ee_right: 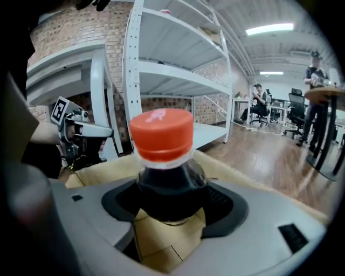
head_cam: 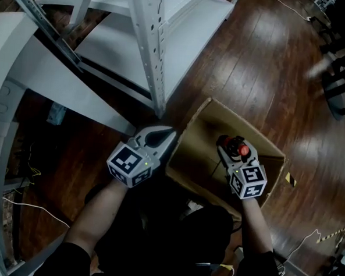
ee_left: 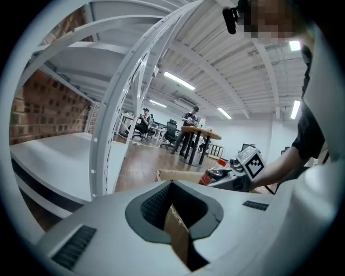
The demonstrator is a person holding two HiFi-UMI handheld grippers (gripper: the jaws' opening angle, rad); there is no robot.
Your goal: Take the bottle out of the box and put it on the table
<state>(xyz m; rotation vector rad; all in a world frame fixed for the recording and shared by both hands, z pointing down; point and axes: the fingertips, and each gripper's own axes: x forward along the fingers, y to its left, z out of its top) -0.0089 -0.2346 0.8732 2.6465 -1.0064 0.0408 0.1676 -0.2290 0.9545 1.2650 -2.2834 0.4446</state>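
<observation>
A dark cola bottle with a red cap (ee_right: pixel 161 135) stands upright between the jaws of my right gripper (ee_right: pixel 170 204), which is shut on its shoulder below the cap. In the head view the bottle (head_cam: pixel 237 148) is lifted over the open brown cardboard box (head_cam: pixel 202 136), still held by the right gripper (head_cam: pixel 234 153). My left gripper (head_cam: pixel 170 135) is at the box's left wall. In the left gripper view that gripper (ee_left: pixel 173 215) is shut on the edge of the cardboard wall (ee_left: pixel 177 237).
A white metal shelf rack (head_cam: pixel 149 40) stands just beyond the box. A curved white table surface (head_cam: pixel 25 67) lies at the left. Dark wooden floor (head_cam: pixel 270 64) surrounds the box. Cables (head_cam: pixel 34 208) trail on the floor. People sit at desks (ee_left: pixel 188 129) far off.
</observation>
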